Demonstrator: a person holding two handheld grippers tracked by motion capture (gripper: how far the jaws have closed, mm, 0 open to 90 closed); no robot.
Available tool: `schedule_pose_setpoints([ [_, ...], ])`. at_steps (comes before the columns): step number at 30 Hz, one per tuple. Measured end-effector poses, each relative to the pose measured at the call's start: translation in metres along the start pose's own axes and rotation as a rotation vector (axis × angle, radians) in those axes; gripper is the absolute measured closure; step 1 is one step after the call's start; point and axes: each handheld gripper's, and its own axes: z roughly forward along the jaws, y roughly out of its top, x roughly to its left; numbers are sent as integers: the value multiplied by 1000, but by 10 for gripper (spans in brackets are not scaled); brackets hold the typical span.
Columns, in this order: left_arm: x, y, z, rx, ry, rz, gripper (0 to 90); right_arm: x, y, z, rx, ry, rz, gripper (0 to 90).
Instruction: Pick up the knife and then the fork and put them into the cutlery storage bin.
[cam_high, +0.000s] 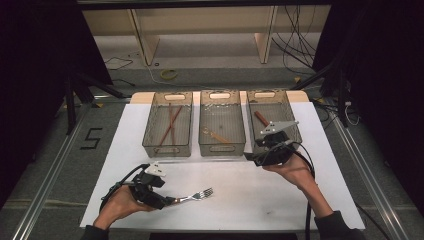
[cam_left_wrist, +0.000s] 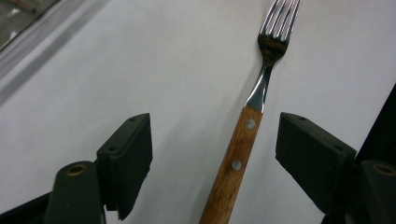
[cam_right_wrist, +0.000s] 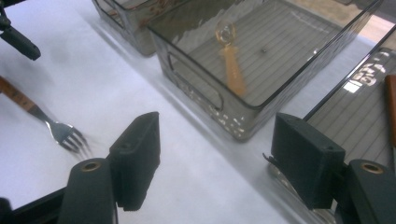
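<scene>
Fork (cam_left_wrist: 243, 140) pickup is the step in hand: it lies on the table near the front edge, handle between the left gripper's (cam_high: 167, 201) open fingers (cam_left_wrist: 126, 163), which do not yet press it. Next, I judge, the fingers must close on the wooden handle and lift. The left hand (cam_high: 117, 205) rests low, gripper level along the table. The right gripper (cam_high: 250, 156) hovers at the right bin's (cam_high: 295, 125) front wall, fingers apart and empty.
</scene>
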Motion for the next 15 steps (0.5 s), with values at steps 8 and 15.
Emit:
schedule_pose_setpoints([
  [8, -4, -3, 1, 74, -5, 36, 350, 8, -11, 1, 17, 18, -10, 328],
  [15, -5, -4, 4, 130, -10, 59, 415, 16, -18, 1, 23, 34, -18, 320],
])
